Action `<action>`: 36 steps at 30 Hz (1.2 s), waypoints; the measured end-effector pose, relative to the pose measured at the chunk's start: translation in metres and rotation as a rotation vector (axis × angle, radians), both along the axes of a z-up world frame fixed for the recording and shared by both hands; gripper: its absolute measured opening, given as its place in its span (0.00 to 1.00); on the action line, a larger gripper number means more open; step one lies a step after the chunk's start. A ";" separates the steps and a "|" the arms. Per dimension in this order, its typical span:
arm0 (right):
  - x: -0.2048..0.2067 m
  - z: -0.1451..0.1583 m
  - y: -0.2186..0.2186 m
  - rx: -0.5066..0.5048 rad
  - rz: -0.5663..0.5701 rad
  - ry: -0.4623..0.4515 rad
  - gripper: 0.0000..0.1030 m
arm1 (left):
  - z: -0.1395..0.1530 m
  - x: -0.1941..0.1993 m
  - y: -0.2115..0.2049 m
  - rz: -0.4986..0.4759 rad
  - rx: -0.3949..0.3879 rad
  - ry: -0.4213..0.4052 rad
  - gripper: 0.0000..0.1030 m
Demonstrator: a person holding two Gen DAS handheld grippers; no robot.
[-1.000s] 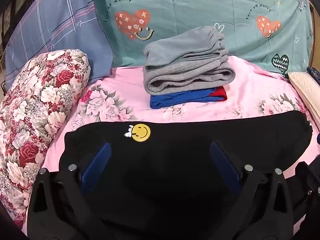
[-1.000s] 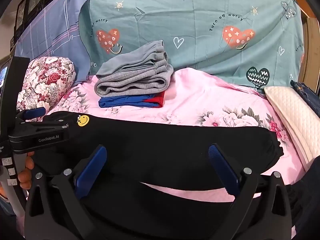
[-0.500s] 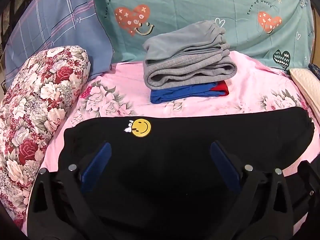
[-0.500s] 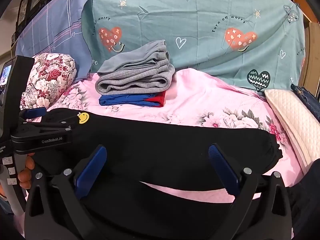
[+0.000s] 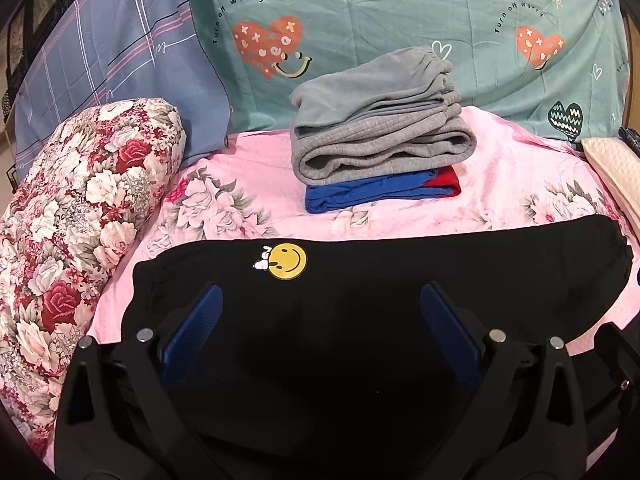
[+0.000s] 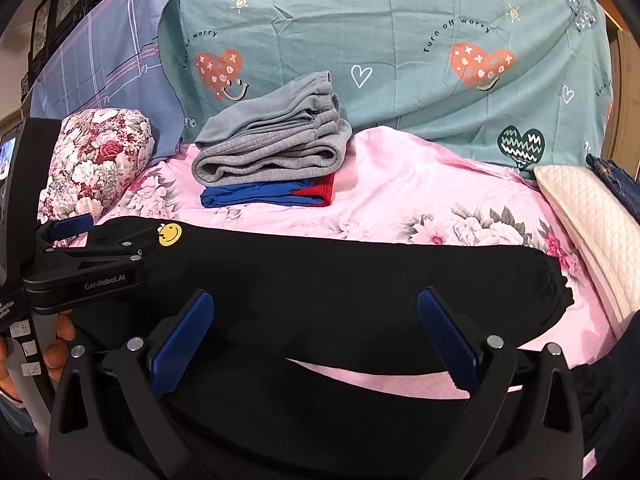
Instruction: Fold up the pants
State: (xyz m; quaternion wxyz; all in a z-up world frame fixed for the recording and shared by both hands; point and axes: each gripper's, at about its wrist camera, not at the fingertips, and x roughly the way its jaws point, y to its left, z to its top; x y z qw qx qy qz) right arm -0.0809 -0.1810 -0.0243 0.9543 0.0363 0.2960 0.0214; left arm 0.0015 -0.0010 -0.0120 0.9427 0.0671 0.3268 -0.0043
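The big pink bed sheet with flowers [image 6: 420, 196] is soft and flat, so it makes a good place to fold clothes. Against the back leans a wide green pillow with hearts [image 6: 400, 40], up and out of the way. The long black soft pants [image 6: 360, 276] lie flat across the front of the bed, spread sideways with one leg drawn out to the right — I think this is so they can be folded over next. On the left sits a fat roll cushion with red roses [image 5: 76, 216], pushed to the side. Behind the pants is a folded pile, gray sweatpants [image 5: 380, 128] on top of a blue and red cloth [image 5: 380, 194]; these look done and are kept back so they do not get mixed up. The left gripper [image 5: 320, 320] hovers over the waist end, its blue fingers spread wide and gripping nothing. The right gripper [image 6: 316, 328] hangs over the middle of the pants, also wide apart and empty. The little yellow smiley patch [image 5: 287, 261] shows which side is the front.
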 end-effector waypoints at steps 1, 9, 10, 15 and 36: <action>0.000 0.000 -0.001 0.006 -0.004 0.003 0.99 | 0.000 0.000 0.000 -0.001 -0.003 0.002 0.98; 0.000 -0.001 -0.001 -0.001 -0.014 0.000 0.99 | -0.001 0.000 0.002 0.004 -0.012 0.012 0.98; 0.000 -0.001 0.000 -0.009 -0.014 -0.002 0.99 | -0.001 0.000 0.002 0.004 -0.012 0.012 0.98; 0.000 -0.002 0.001 -0.020 -0.017 -0.004 0.99 | -0.004 -0.001 0.001 0.000 -0.010 0.018 0.98; 0.001 -0.009 0.001 0.013 0.007 0.009 0.99 | -0.003 -0.007 0.004 0.015 -0.007 0.019 0.98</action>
